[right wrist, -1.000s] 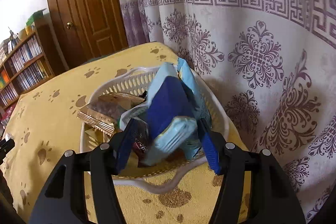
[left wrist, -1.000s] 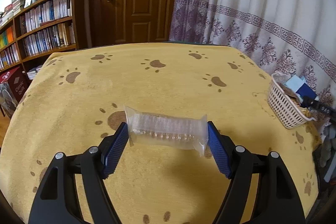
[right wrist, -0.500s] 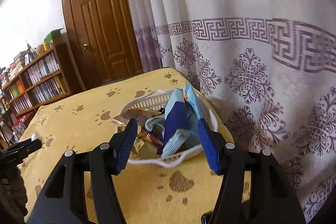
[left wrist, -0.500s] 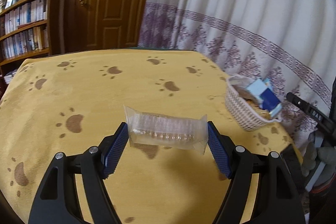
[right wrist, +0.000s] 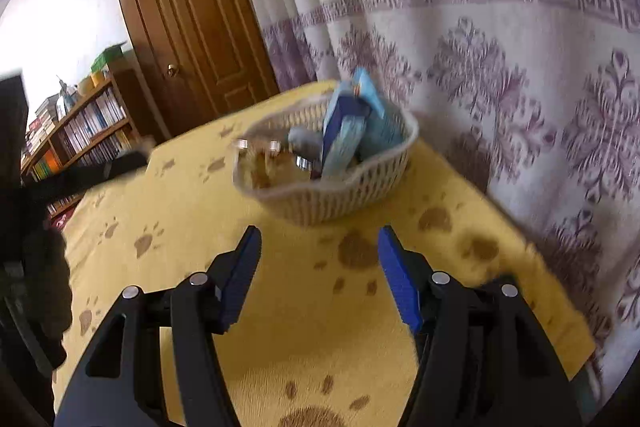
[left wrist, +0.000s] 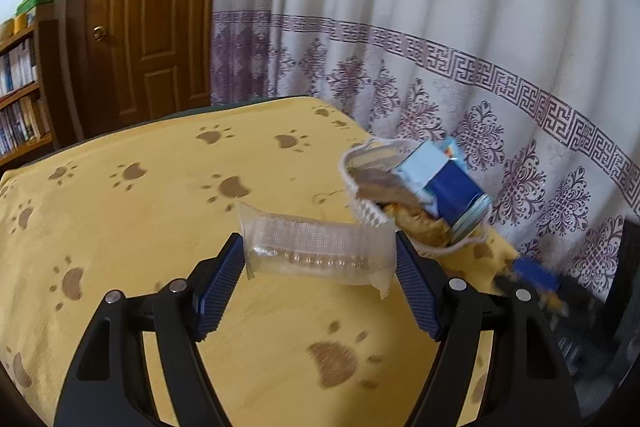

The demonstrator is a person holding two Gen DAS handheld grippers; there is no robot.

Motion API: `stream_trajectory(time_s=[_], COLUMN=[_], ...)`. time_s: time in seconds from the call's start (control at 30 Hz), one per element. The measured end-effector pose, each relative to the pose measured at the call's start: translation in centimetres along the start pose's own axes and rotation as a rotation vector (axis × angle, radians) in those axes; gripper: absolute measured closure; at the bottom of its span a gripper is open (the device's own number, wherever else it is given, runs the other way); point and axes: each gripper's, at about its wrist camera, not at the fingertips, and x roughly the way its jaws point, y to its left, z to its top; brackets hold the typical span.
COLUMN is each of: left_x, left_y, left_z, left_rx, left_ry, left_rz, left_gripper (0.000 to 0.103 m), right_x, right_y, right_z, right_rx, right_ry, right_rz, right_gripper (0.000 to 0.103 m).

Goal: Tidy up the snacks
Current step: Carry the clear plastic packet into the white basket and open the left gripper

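My left gripper (left wrist: 320, 251) is shut on a clear plastic snack packet (left wrist: 316, 247), gripped by its two ends above the yellow paw-print tablecloth (left wrist: 160, 195). Just beyond it to the right stands the white woven basket (left wrist: 362, 211) with a blue packet (left wrist: 448, 183) and brown wrappers inside. In the right wrist view my right gripper (right wrist: 318, 251) stands open and empty, short of that basket (right wrist: 340, 195), which holds the blue packets (right wrist: 352, 123) upright. The right gripper's blue tip (left wrist: 536, 277) shows at the left view's lower right.
A patterned white curtain (right wrist: 500, 67) hangs close behind the basket along the table's right edge. A brown door (left wrist: 160, 7) and a bookshelf (right wrist: 76, 131) stand beyond the table. The left gripper's dark, blurred body (right wrist: 80, 175) crosses the right view's left side.
The left gripper has swung right with the clear packet, bringing the basket close in front. The right gripper has drawn back from the basket, leaving the blue packet inside it.
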Motion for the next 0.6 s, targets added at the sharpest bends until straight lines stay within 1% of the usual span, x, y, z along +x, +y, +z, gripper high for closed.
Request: stream_trajectory(time_s=[0.1,0.2,0.3,0.43,0.6], left_x=[1.2,2.5,4.2,7.0,9.9], left_y=[-1.6,-3.5,-5.1,-6.7,-7.7], left_z=[1.2,2.1,3.0,4.5,5.8], left_rx=[0.008,0.029,0.047,0.063,0.071], left_ry=[0.006,0.011,0.019,0.04,0.064], left_rz=[-0.015,-0.031,-0.035,-0.032,-0.041], left_gripper=[0.029,0.029,0.029,0.029,0.029], right_x=[0.7,1.0,0.8,0.8,0.7], right_y=[0.3,-0.1,-0.6,-0.8,-1.4], right_z=[-1.2,-1.8,-1.9,-2.1,-2.2], right_rx=[-0.021,-0.004,0.018,0.028,0.055], right_ry=[0.023,0.033,0.018,0.021,0.023], right_rz=[0.014,0.037,0.061,0.085,0.111], right_gripper=[0.041,0.041,0.04,0.04,0.04])
